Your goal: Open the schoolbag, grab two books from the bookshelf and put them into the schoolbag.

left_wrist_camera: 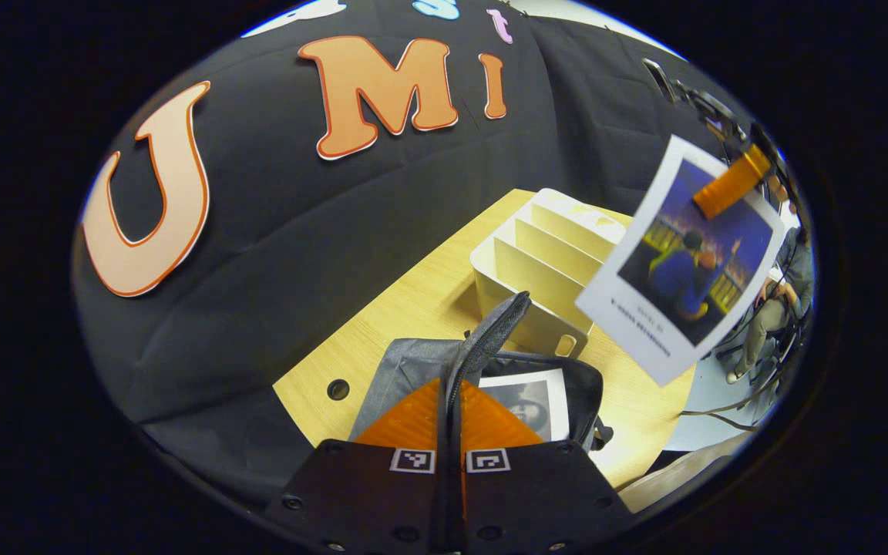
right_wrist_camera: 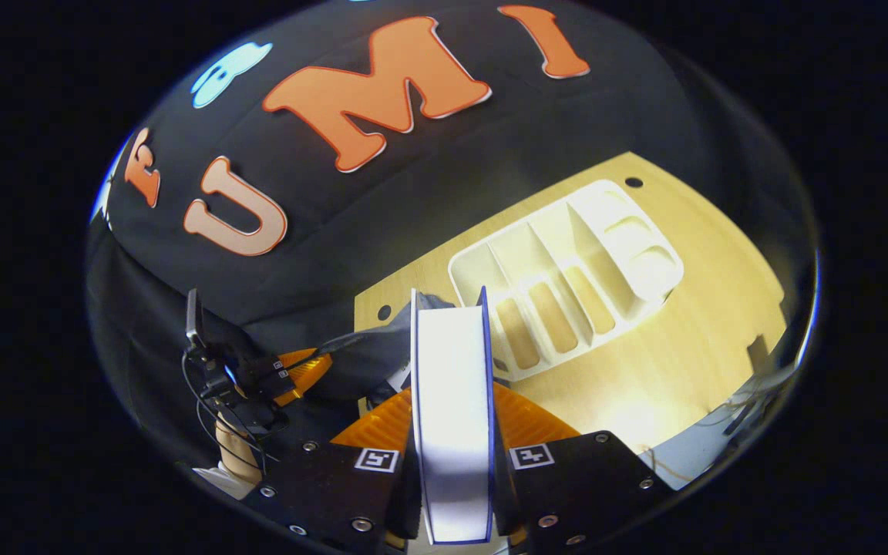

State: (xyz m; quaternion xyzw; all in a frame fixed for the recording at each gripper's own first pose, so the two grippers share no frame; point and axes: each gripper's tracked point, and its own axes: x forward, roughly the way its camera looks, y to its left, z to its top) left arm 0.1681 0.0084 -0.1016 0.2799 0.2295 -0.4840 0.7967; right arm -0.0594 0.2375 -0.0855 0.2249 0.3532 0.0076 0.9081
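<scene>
The left gripper (left_wrist_camera: 450, 420) has its fingers pressed together on the grey flap (left_wrist_camera: 490, 331) of the schoolbag (left_wrist_camera: 413, 370), holding the flap raised so the mouth stays open. One book (left_wrist_camera: 529, 405) already lies inside the bag. The schoolbag sits on the wooden table (left_wrist_camera: 405, 301), just beside the white bookshelf (left_wrist_camera: 536, 262), whose compartments appear empty.

The right gripper (right_wrist_camera: 452, 455) pinches the second book (right_wrist_camera: 452, 401) between both fingers, spine edge up, pages facing the camera. In the left gripper view this same book (left_wrist_camera: 683, 262) hangs above and to the side of the bag, clear of the shelf, not yet over the opening.

Procedure for the insertion step:
- Keep the flap lifted and pulled away from the opening; do not let it sag across the mouth.
- Bring the book over the opening and align its long edge with the bag's length.
- Lower it flat against the book already inside, so a corner does not catch the rim.
- Release only once the book rests inside; the depth of the bag is hard to judge from here.
</scene>
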